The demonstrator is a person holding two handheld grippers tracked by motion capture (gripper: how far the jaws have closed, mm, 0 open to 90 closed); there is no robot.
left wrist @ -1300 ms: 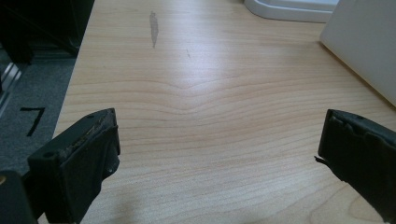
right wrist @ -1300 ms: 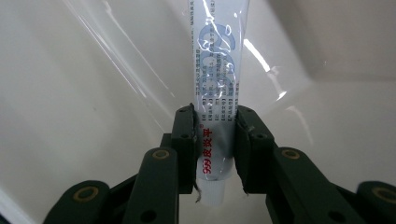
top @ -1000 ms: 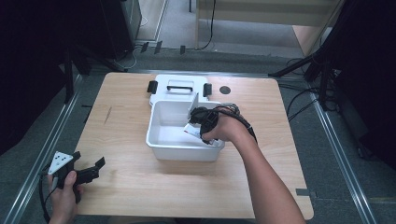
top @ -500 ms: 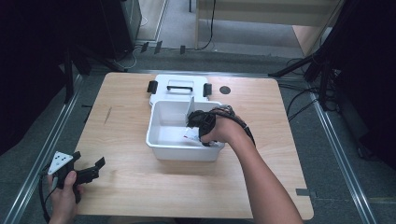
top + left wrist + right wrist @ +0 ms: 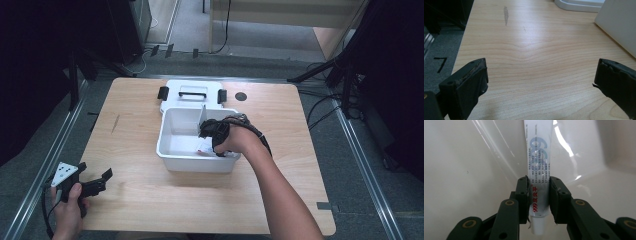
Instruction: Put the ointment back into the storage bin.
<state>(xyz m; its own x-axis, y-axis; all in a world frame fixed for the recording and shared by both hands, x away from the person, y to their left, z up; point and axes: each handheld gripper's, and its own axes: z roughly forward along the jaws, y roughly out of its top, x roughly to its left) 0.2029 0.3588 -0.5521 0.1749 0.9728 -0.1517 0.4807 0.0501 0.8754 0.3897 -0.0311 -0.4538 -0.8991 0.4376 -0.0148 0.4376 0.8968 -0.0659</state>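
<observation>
We hold a small white tube (image 5: 539, 170) in our right claw (image 5: 538, 195), and the claw is closed on it near the cap end. The tube has blue and red print on it. In the high view the right claw (image 5: 212, 137) is down inside the white bin (image 5: 177, 157), in the part to the right of the divider (image 5: 202, 119), close to the front wall. The tube (image 5: 205, 148) shows there as a small light thing under the hand. In the right gripper view the far end of the tube seems to lie against the white floor of the bin, but we cannot tell if it is really resting or lifted a little.

Our left claw (image 5: 540, 82) is open wide and holds nothing. It waits over the bare bench (image 5: 280, 120), near the front left corner, well apart from the bin. In the high view the left claw (image 5: 97, 182) points toward the bin.

The lid (image 5: 192, 92) lies flat behind the bin, touching it or just beside it.

We judge the grip itself is done. What is left depends on the direction: either we lift the tube out, or we open the claw and leave it inside. The pictures do not settle this.
</observation>
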